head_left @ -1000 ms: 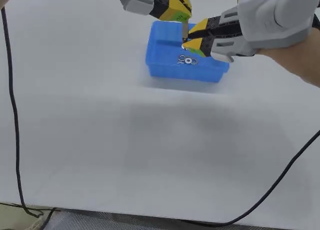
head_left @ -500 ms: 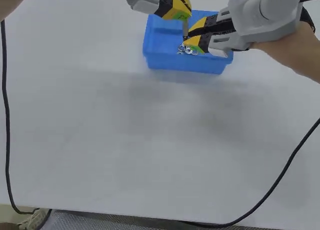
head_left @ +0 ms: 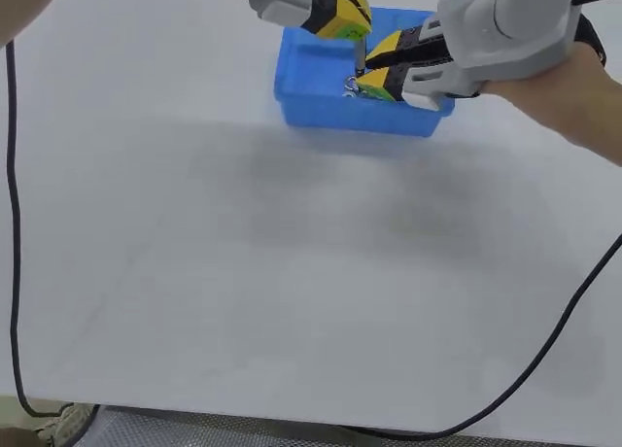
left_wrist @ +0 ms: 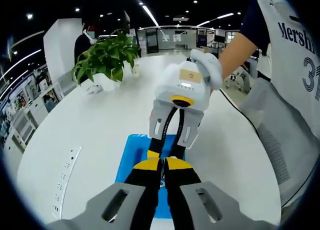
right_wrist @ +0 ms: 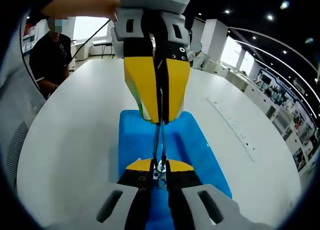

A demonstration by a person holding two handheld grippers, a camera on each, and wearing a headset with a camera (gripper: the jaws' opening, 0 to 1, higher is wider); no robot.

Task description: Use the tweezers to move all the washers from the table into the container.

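The blue container (head_left: 311, 102) stands at the far middle of the white table (head_left: 292, 272). Small silver washers (head_left: 352, 85) show inside it, partly hidden by the grippers. My left gripper (head_left: 358, 27) comes in from the upper left, shut on the top end of the thin metal tweezers (head_left: 360, 56), which hang down over the container. My right gripper (head_left: 367, 78) reaches in from the right, shut on the tweezers' lower part. In the right gripper view the tweezers (right_wrist: 160, 135) run down between my shut right gripper (right_wrist: 160, 166), above the container (right_wrist: 185, 140). My left gripper (left_wrist: 163, 162) is shut.
Black cables trail over the table at the left edge (head_left: 12, 175) and at the right front (head_left: 544, 340). A potted plant (left_wrist: 107, 57) stands at the table's far end in the left gripper view. A person (right_wrist: 50, 55) sits beyond the table.
The whole picture has shifted as the head moved, so the container sits higher in view. Both grippers stay shut on the tweezers over the container.
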